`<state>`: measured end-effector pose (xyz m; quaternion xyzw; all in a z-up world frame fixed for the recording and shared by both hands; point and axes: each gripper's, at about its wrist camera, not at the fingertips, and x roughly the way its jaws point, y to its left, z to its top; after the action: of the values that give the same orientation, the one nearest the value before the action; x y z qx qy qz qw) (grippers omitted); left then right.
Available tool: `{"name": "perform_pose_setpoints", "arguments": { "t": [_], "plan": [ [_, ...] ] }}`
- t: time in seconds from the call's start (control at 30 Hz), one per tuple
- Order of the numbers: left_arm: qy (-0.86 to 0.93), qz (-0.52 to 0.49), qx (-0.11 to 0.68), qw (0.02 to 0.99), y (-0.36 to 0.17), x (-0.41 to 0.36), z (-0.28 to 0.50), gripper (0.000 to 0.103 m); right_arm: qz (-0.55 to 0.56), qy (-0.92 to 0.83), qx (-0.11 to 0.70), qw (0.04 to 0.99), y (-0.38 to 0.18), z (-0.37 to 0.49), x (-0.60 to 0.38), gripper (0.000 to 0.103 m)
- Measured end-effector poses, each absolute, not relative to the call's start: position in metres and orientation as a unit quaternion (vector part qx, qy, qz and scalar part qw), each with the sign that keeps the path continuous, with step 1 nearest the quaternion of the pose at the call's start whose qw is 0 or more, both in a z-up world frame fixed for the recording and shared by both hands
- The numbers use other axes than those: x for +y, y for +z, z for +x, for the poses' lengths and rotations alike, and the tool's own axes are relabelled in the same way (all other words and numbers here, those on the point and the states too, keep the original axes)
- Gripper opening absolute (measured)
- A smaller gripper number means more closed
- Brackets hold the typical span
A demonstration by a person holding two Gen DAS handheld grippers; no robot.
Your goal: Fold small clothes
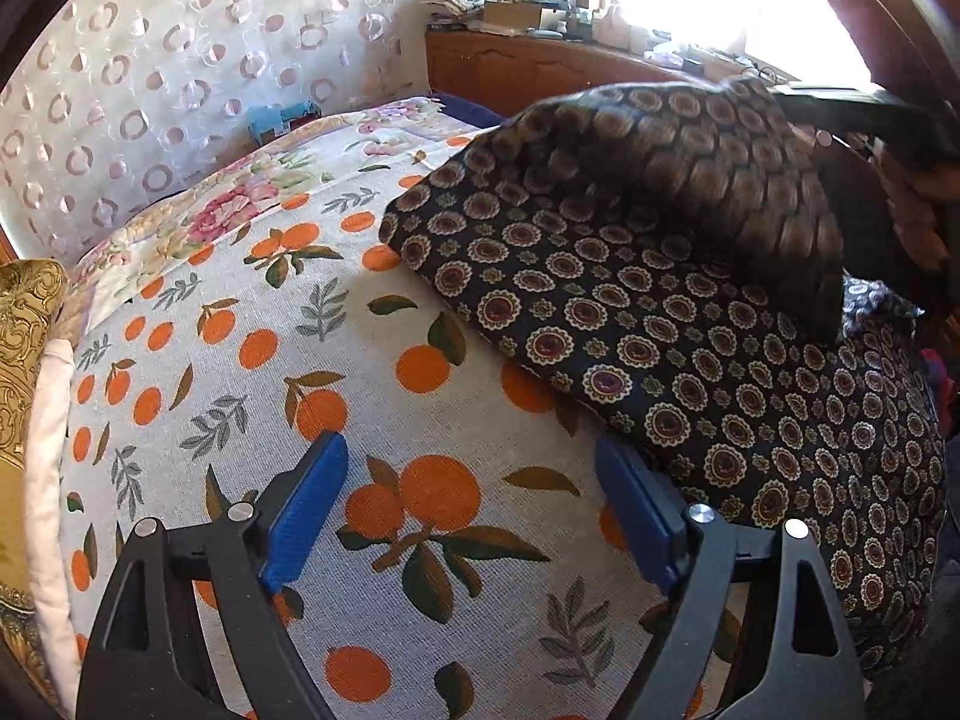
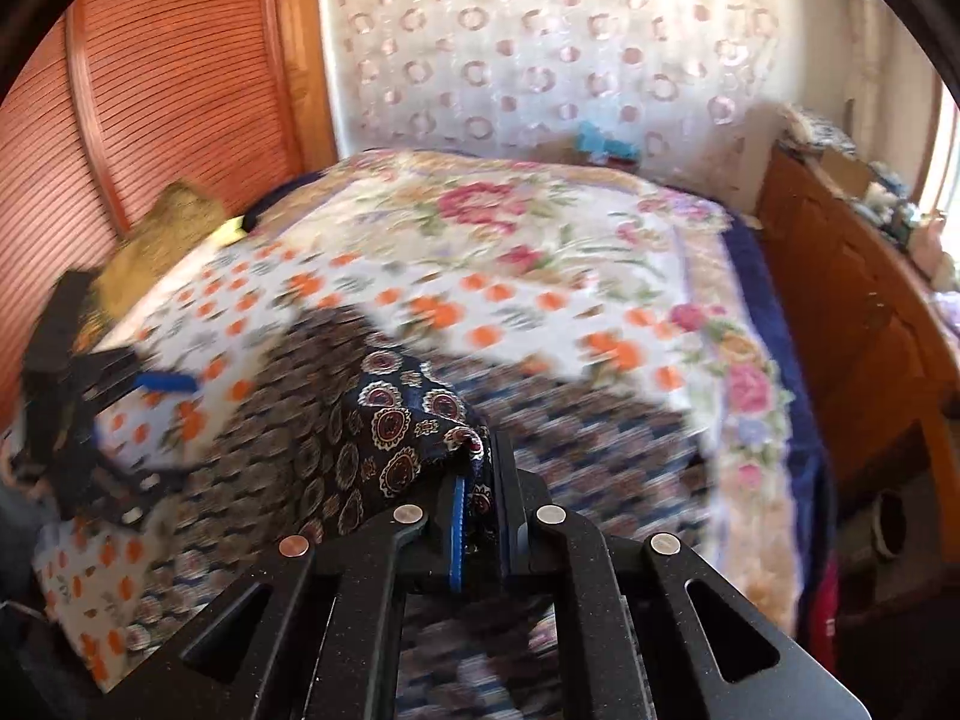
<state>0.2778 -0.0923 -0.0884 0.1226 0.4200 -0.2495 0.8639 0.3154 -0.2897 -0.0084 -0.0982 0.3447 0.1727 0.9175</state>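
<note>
We see the dark medallion-print garment (image 1: 690, 360) lying on the bed (image 1: 288, 312) at our 2 o'clock in the left wrist view, its near edge just beside our left gripper (image 1: 474, 510), with open orange-print cover from 9 to 12 o'clock. Our left gripper tilts down over bare cover, fingers wide apart with nothing between them. Only the right wrist view shows our right gripper (image 2: 480, 510) with fingers clamped on a bunched fold of the garment (image 2: 396, 420), raised off the bed.
</note>
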Motion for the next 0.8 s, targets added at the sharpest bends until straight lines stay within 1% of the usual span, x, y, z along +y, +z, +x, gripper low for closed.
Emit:
{"name": "perform_pose_setpoints", "arguments": {
  "t": [0.2,0.23,0.27,0.3,0.33,0.37,0.43,0.5,0.6,0.8],
  "plan": [
    [-0.248,0.124,0.421,0.863,-0.088,-0.089,0.278,0.086,-0.092,0.120,0.355,0.923,-0.008,0.353,-0.319,0.007],
    [-0.248,0.124,0.421,0.864,-0.088,-0.089,0.278,0.086,-0.088,0.114,0.364,0.920,-0.012,0.357,-0.319,0.009],
    [-0.248,0.124,0.422,0.863,-0.088,-0.089,0.278,0.086,-0.090,0.105,0.368,0.919,-0.013,0.359,-0.319,0.014],
    [-0.248,0.124,0.421,0.863,-0.088,-0.090,0.277,0.086,-0.093,0.091,0.367,0.921,-0.016,0.360,-0.316,0.022],
    [-0.248,0.124,0.421,0.863,-0.088,-0.089,0.277,0.086,-0.096,0.080,0.363,0.923,-0.016,0.359,-0.316,0.027],
    [-0.248,0.124,0.422,0.864,-0.089,-0.092,0.278,0.086,-0.094,0.067,0.361,0.925,-0.014,0.358,-0.319,0.028],
    [-0.248,0.124,0.422,0.863,-0.088,-0.092,0.277,0.086,-0.084,0.038,0.357,0.930,-0.013,0.354,-0.326,0.039],
    [-0.248,0.125,0.422,0.863,-0.088,-0.091,0.278,0.086,-0.064,0.027,0.348,0.935,-0.010,0.348,-0.332,0.039],
    [-0.239,0.112,0.417,0.870,-0.082,-0.086,0.279,0.086,-0.026,0.071,0.343,0.936,-0.008,0.330,-0.337,0.039],
    [-0.250,0.082,0.384,0.885,-0.050,-0.090,0.285,0.086,-0.001,0.182,0.369,0.911,-0.018,0.308,-0.305,0.039]
  ]
}}
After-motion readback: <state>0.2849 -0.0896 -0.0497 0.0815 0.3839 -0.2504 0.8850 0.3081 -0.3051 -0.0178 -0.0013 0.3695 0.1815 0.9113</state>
